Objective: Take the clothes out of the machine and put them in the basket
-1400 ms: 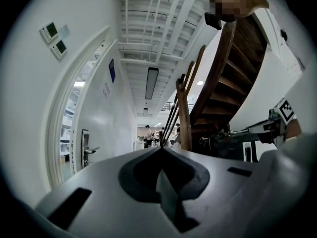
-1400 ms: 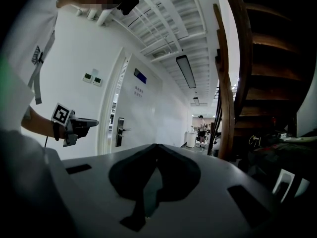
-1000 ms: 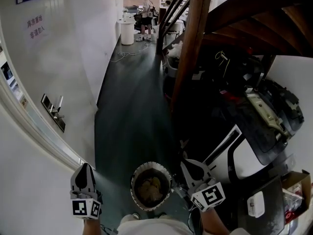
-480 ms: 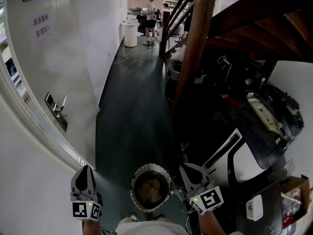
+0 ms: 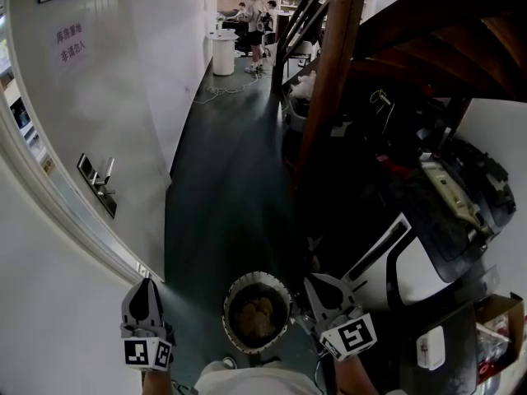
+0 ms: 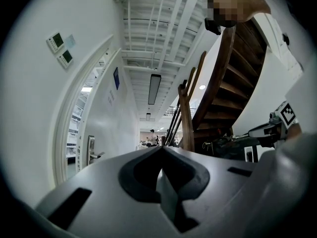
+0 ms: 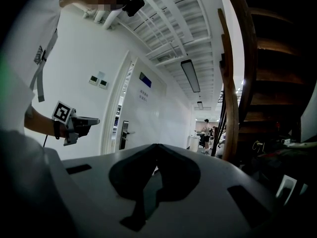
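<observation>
A round white basket (image 5: 237, 285) stands on the dark floor right in front of me, with brownish clothes (image 5: 257, 313) lying in it. My left gripper (image 5: 146, 285) is held left of the basket, jaws shut and empty; in the left gripper view its tips (image 6: 161, 148) meet, pointing down the corridor. My right gripper (image 5: 313, 280) is just right of the basket, and in its own view its tips (image 7: 157, 145) also meet with nothing between them. Each gripper shows in the other's view: right gripper (image 6: 277, 125), left gripper (image 7: 79, 125). A white-and-black appliance (image 5: 412, 263) sits to the right.
A wooden stair post (image 5: 329, 81) and a dark staircase rise on the right over black clutter. A white wall and a door with a lever handle (image 5: 99, 183) run along the left. Far down the corridor stand people (image 5: 255, 11) and a white bin (image 5: 223, 56). A cardboard box (image 5: 496, 319) sits at bottom right.
The head view has shifted slightly; both grippers stay shut beside the basket, about where they were.
</observation>
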A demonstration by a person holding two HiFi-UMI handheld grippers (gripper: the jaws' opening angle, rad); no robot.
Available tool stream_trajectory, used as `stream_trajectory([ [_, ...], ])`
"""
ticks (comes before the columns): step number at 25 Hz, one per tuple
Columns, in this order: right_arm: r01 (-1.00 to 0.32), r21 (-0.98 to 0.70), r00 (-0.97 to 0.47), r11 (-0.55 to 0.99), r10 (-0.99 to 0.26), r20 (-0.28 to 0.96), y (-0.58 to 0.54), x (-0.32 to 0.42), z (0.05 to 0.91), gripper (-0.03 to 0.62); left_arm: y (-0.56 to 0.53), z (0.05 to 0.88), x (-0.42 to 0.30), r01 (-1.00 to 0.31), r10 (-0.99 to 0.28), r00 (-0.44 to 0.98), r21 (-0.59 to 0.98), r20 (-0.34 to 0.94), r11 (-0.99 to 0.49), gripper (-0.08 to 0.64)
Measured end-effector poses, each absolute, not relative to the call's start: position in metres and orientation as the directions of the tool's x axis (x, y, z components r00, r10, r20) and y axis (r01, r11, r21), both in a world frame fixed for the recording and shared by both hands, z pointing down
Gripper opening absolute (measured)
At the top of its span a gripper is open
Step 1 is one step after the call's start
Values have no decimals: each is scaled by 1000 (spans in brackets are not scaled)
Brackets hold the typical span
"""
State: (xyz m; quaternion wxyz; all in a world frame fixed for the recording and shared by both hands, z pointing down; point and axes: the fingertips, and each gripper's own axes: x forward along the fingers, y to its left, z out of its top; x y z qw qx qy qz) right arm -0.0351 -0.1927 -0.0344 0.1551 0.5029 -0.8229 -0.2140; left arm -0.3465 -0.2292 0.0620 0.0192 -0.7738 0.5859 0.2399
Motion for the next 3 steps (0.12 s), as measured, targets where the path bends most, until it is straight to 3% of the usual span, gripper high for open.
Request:
stream_trajectory([
  [3,-753,517,-454,407,-890,40,-195,-38,-36,14,-228,61,-346,-917,-897,197,250,-396,-312,14],
])
